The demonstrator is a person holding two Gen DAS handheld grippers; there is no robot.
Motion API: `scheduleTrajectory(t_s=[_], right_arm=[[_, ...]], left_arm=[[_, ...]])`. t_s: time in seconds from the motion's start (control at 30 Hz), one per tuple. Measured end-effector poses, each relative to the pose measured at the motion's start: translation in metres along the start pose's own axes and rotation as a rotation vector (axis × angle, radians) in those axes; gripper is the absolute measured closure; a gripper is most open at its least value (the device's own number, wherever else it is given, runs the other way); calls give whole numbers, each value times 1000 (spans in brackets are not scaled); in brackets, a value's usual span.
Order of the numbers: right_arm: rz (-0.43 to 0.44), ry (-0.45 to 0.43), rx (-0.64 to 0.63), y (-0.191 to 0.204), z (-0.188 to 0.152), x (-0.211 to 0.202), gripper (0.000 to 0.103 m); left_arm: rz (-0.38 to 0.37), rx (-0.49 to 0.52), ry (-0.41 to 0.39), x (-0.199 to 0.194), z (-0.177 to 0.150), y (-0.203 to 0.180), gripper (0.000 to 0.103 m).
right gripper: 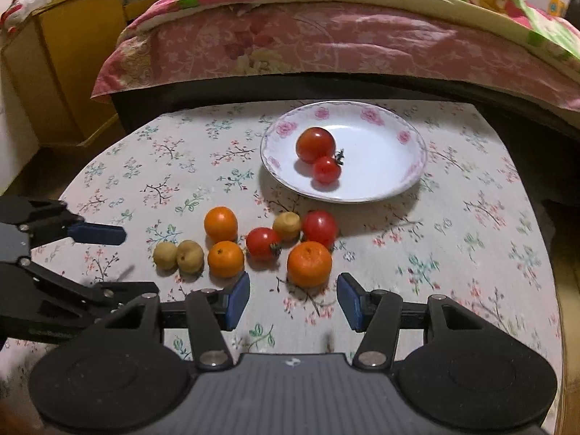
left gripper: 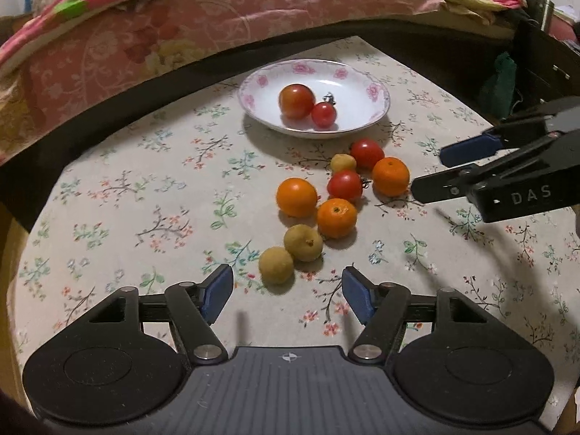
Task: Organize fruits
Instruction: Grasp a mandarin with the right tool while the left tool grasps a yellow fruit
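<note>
Blue-padded jaws of the left gripper [left gripper: 286, 295] stand apart and empty above a flowered tablecloth [left gripper: 145, 188], a yellow-brown fruit [left gripper: 276, 265] lying just ahead of the gap, nearer the left pad, untouched. Beside it, touching, sits a second yellow-brown fruit [left gripper: 303, 243], its small stem end turned toward the camera. Beyond them a loose cluster runs toward the plate [left gripper: 362, 127]: three oranges, two red tomatoes and a third small yellow fruit. The round fruits show no long axis.

From the other side, the right gripper [right gripper: 293, 299] also stands released, gripping nothing; the nearest orange [right gripper: 309, 264], dimpled top up, lies just ahead of its gap, not between the pads.

On the pink-flowered plate rest a large tomato [left gripper: 296, 100] and a small tomato [left gripper: 323, 114], touching, the small one's dark stem pointing up and away.
</note>
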State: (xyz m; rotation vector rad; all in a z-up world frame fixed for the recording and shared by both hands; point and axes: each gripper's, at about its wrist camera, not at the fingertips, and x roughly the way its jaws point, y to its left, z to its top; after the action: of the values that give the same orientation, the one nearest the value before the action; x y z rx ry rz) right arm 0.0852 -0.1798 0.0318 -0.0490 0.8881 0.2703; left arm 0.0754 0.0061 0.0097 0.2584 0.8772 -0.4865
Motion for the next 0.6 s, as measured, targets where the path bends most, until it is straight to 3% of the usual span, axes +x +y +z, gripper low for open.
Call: scheduleTrajectory(t_s=[0.6], right_arm=[[53,36,-41,-12,6,40,52]], left_arm=[[-41,68,23,25,3,-2,33]])
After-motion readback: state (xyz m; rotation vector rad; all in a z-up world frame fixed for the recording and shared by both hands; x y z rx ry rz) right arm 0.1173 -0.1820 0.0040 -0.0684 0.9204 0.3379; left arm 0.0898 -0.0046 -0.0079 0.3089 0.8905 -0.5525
